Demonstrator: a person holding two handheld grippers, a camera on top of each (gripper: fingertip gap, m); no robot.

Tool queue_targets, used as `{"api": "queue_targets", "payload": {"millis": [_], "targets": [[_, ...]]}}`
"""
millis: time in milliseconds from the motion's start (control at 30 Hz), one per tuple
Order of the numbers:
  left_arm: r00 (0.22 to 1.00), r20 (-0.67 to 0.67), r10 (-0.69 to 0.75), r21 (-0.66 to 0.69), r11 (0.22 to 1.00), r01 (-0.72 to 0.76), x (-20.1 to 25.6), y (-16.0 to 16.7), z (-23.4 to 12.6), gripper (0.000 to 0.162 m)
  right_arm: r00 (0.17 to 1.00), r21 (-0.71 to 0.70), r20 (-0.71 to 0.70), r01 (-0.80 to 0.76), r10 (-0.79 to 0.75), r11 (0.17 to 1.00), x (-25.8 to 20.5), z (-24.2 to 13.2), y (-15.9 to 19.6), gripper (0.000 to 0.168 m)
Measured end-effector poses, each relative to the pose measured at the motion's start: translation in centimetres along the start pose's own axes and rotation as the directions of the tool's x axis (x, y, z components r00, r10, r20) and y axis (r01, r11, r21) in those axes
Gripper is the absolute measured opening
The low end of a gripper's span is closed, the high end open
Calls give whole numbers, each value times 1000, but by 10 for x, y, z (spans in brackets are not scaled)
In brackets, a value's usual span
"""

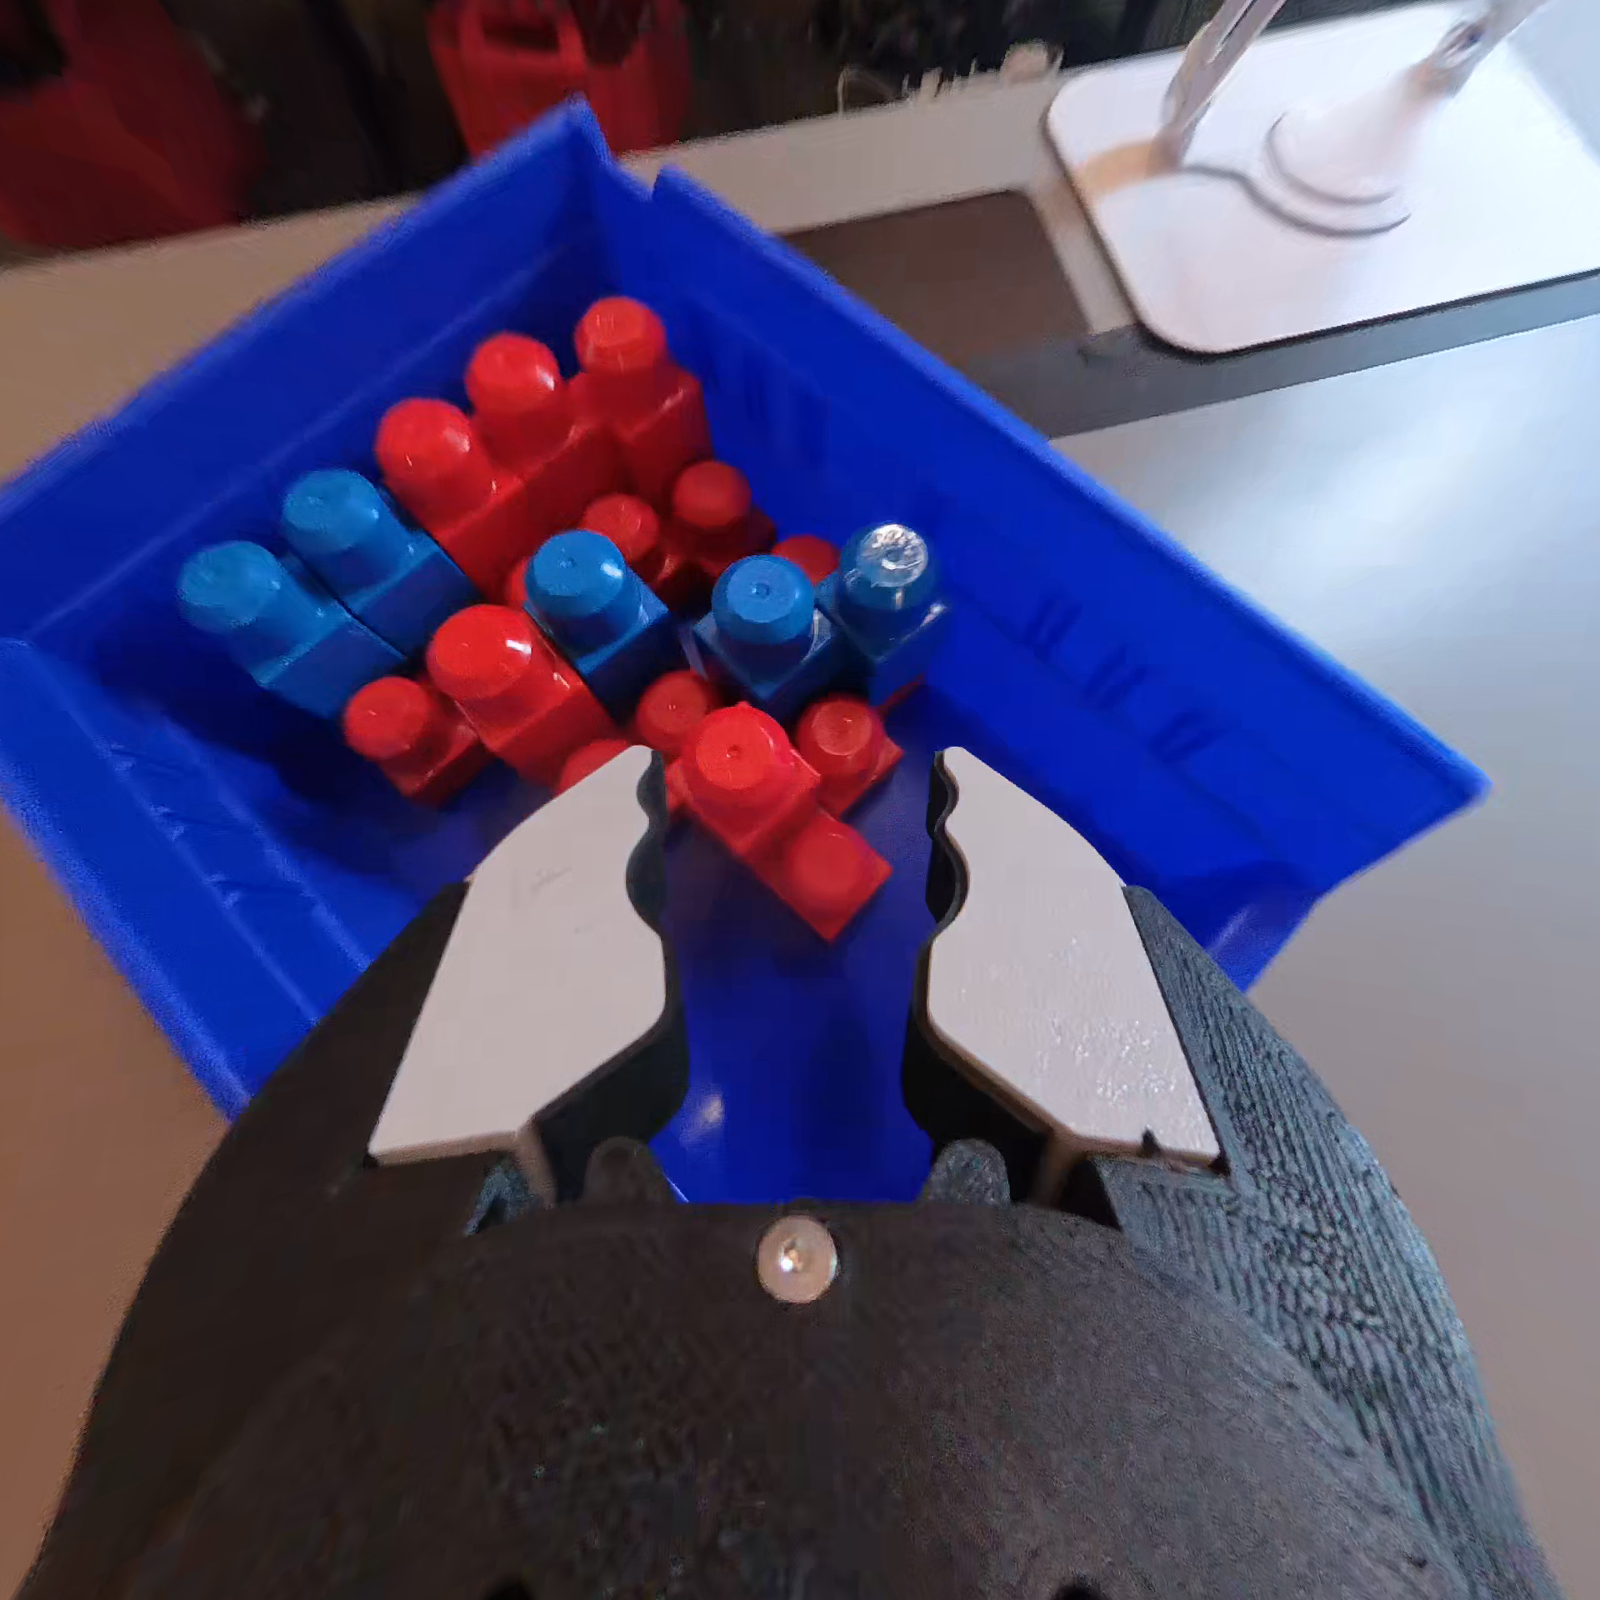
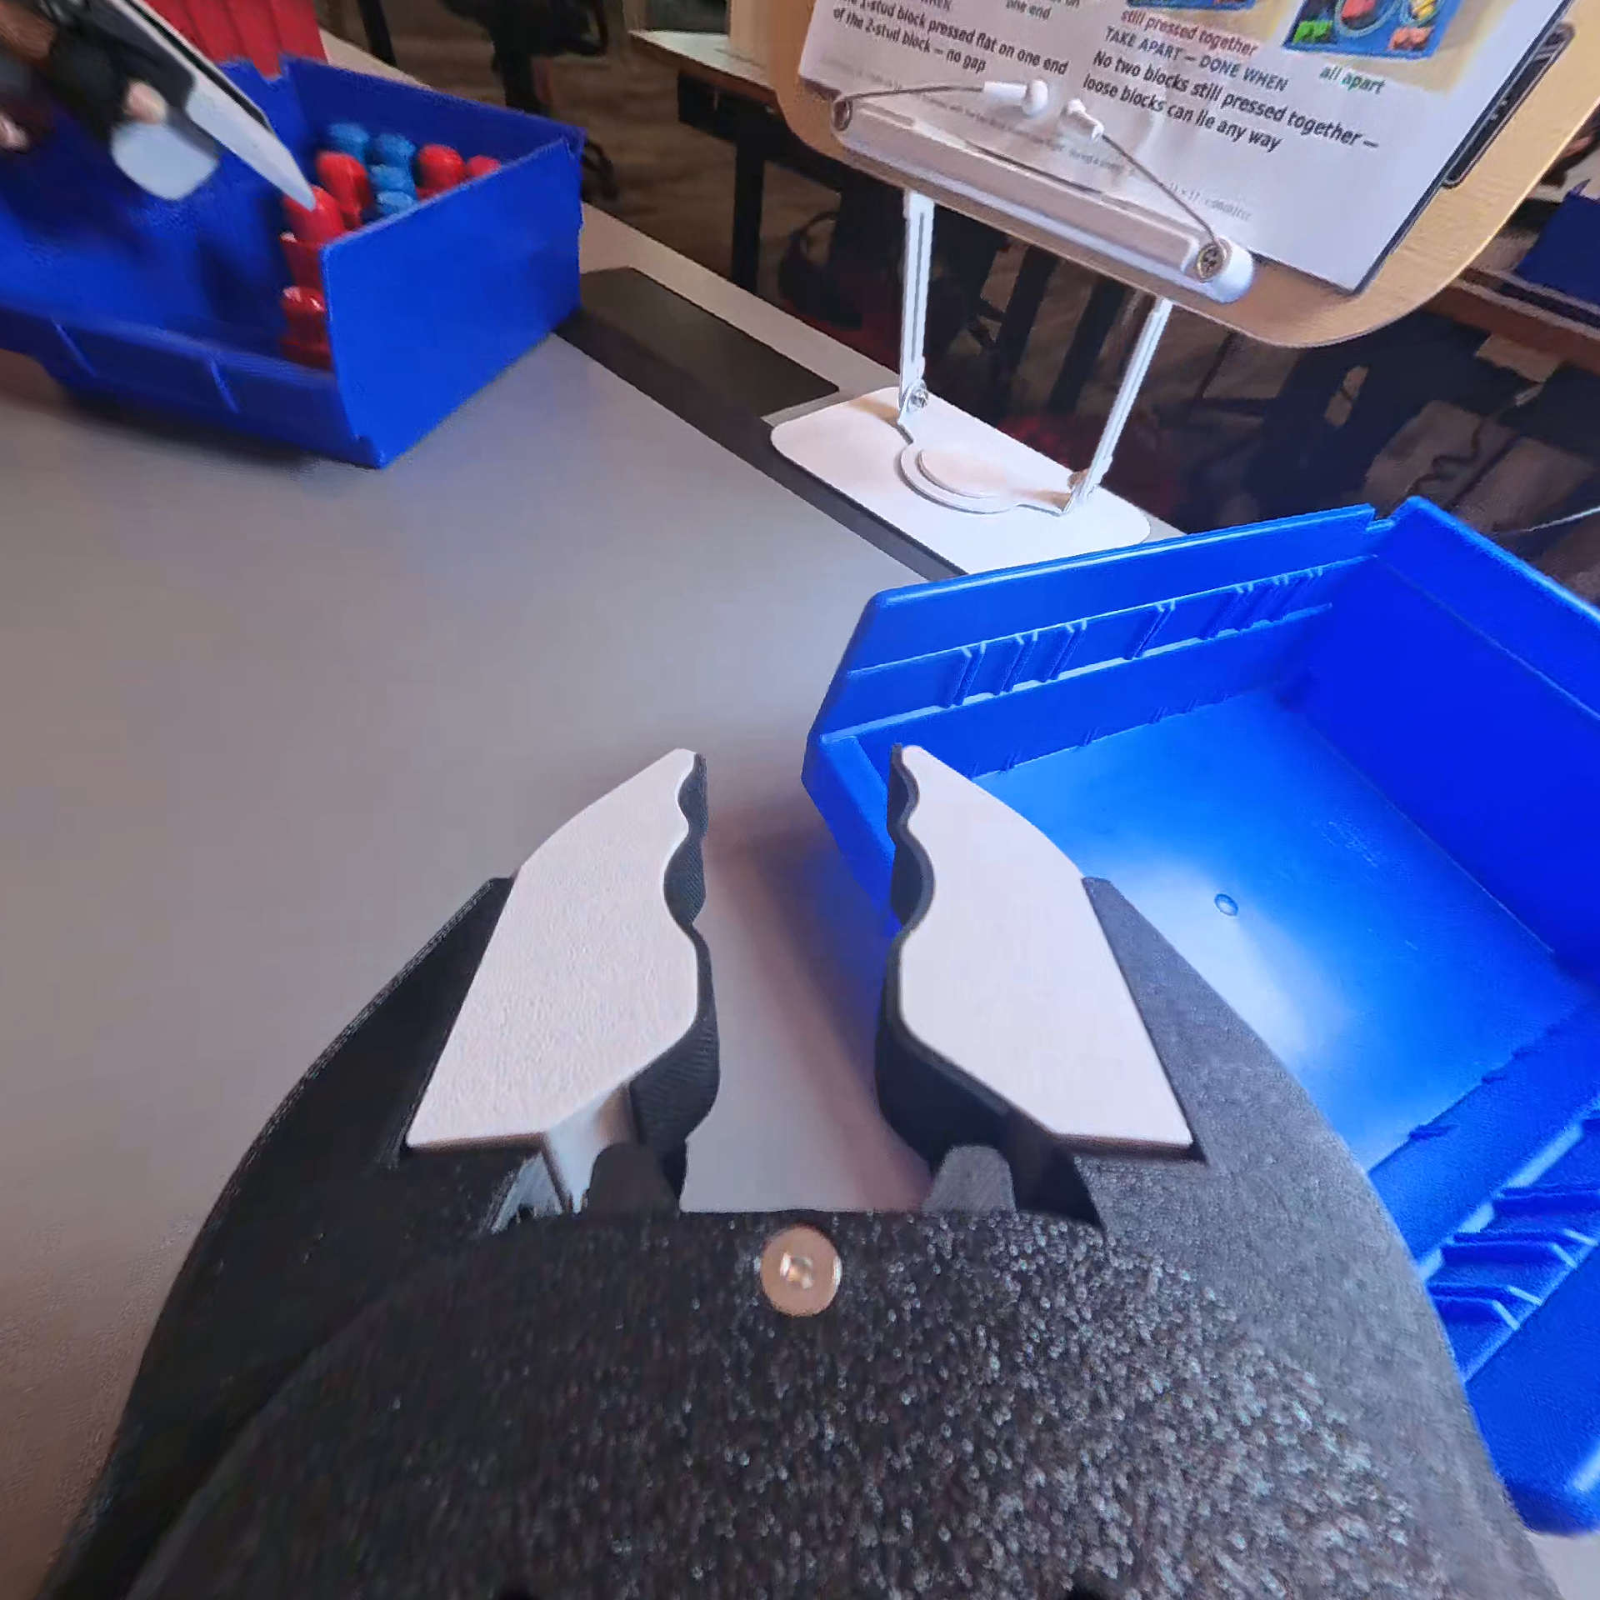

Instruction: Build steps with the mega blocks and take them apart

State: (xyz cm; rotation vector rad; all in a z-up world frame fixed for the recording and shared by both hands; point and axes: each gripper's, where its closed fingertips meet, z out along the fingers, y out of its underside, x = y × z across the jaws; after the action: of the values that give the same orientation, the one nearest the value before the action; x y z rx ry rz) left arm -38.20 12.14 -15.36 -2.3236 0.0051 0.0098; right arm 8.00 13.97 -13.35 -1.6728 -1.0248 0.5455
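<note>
The mega blocks point(image 1: 554, 554), red and blue, lie jumbled in a blue plastic bin point(image 1: 1082, 606) that rests on the grey desk point(image 1: 1385, 693); most stand studs-up, and a long red three-stud block point(image 1: 537, 433) lies toward the bin's far wall. Nearest the bin's open front a red block point(image 1: 779, 822) lies askew, and the left hand-held gripper point(image 1: 792, 762) hangs just over it with its white fingers point(image 1: 554, 952) spread wide, holding nothing; the block sits roughly between the fingertips, though whether they touch it cannot be told. In the right wrist view that same bin of blocks point(image 2: 450, 286) sits far across the desk point(image 2: 346, 693), with the left hand-held gripper point(image 2: 216, 130) dipping into it. The right hand-held gripper point(image 2: 796, 762) hovers over the bare desk with its fingers apart and empty, just beside a second blue bin point(image 2: 1039, 623), whose visible floor is bare. Beyond this second bin a white stand point(image 2: 952, 467) holds a printed instruction sheet point(image 2: 1212, 104).
</note>
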Motion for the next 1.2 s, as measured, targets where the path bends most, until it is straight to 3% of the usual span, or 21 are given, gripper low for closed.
{"api": "queue_targets", "payload": {"millis": [100,167,267,400,533,600,667,733,800,900,1033,1200], "targets": [[999,42,-25,-119,992,30,-10,13,31,61,1000,-10,-15,24,-25,1000,-1,3,2,40],[995,95,-4,-134,991,16,-16,17,42,39,1000,16,-16,10,-10,1000,0,1,-2,37],[988,136,72,-132,990,-54,-15,17,42,32,999,55,-32,-5,7,998,5,-4,-7,32],[965,170,198,-135,975,-176,-8,12,21,32,999,106,-26,-34,37,994,7,-6,-13,31],[939,170,298,73,947,-314,33,-34,-44,32,999,141,36,-46,41,989,-8,-4,-20,33],[932,20,363,298,887,-352,95,-64,-85,31,992,161,112,-76,59,984,-23,-3,-26,38],[874,-227,430,473,833,-287,172,-74,-119,31,978,155,191,-111,81,982,-43,-1,-32,49],[748,-444,493,566,802,-192,239,-68,-142,31,954,174,288,-138,84,975,-70,-3,-44,61],[626,-571,531,619,780,-97,287,-55,-154,31,898,206,425,-214,109,955,-99,-12,-60,66],[515,-683,517,638,766,79,325,-43,-156,31,811,226,567,-323,146,919,-125,-27,-77,68],[382,-801,462,573,777,262,345,-25,-154,31,758,184,623,-381,192,906,-139,-25,-68,68],[332,-793,510,592,774,225,362,5,-143,31,647,80,717,-444,258,893,-155,-14,-53,58]]}}
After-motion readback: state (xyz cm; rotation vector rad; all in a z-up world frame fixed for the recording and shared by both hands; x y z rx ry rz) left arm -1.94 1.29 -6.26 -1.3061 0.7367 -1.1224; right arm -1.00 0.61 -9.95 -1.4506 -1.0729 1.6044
